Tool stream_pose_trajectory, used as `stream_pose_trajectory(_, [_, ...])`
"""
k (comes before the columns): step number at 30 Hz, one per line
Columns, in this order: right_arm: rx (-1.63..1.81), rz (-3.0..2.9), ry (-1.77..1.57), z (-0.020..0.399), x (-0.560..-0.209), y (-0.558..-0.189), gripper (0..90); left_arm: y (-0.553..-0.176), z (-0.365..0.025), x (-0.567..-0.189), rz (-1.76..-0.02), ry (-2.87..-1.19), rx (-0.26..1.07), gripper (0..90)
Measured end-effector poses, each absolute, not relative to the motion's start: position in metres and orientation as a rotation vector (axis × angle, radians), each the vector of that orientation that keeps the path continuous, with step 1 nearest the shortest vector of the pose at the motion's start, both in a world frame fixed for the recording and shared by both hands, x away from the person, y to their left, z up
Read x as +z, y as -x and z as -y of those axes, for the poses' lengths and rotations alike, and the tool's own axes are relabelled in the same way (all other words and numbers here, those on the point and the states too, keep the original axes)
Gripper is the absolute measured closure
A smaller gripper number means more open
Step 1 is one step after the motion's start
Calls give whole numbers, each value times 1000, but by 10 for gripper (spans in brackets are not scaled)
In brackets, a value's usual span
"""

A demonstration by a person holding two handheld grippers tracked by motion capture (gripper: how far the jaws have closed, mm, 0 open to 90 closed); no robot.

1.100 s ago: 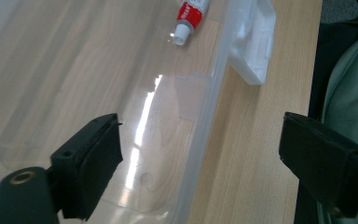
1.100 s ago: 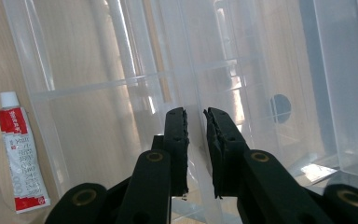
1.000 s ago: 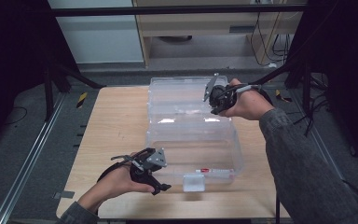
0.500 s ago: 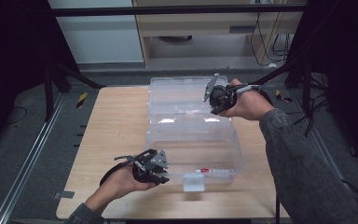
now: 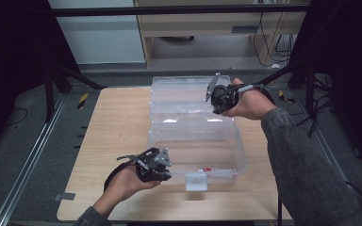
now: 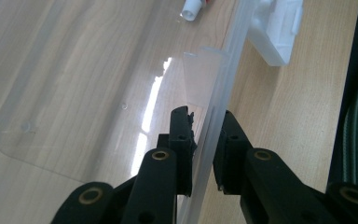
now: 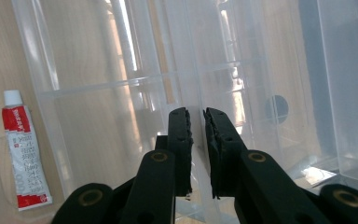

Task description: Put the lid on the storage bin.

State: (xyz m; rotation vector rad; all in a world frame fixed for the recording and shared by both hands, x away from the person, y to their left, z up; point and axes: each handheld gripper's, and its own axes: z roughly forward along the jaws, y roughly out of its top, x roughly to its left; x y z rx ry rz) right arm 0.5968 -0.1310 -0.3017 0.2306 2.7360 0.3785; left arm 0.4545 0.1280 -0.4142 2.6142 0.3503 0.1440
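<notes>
This looks like a lab or a recording workroom, not a home. A bare pale wooden worktop (image 5: 118,127) stands alone on a grey floor (image 5: 23,155), boxed in by black curtains (image 5: 14,47) on both sides and a black bar (image 5: 169,9) across the top. Metal rails (image 5: 26,165) run along the floor beside the worktop's left edge, with yellow-and-black hazard tape (image 5: 82,100) stuck down near its far left corner. Behind the far edge stands a light wooden cabinet (image 5: 193,28), with loose cables (image 5: 268,33) hanging to its right.
</notes>
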Motion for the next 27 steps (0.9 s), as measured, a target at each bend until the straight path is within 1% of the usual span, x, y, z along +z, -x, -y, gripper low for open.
stream_pose_trajectory(3, [365, -2744, -222, 129, -300, -595, 825, -454, -128, -414, -364, -2613, 161, 787])
stream_pose_trajectory(15, [396, -2742, -200, 127, -297, -589, 850, -454, -128, -414, -389, -2606, 157, 783])
stream_pose_trajectory(27, [429, -2717, -167, 126, -293, -572, 864, -453, -127, -415, -399, -2602, 171, 778])
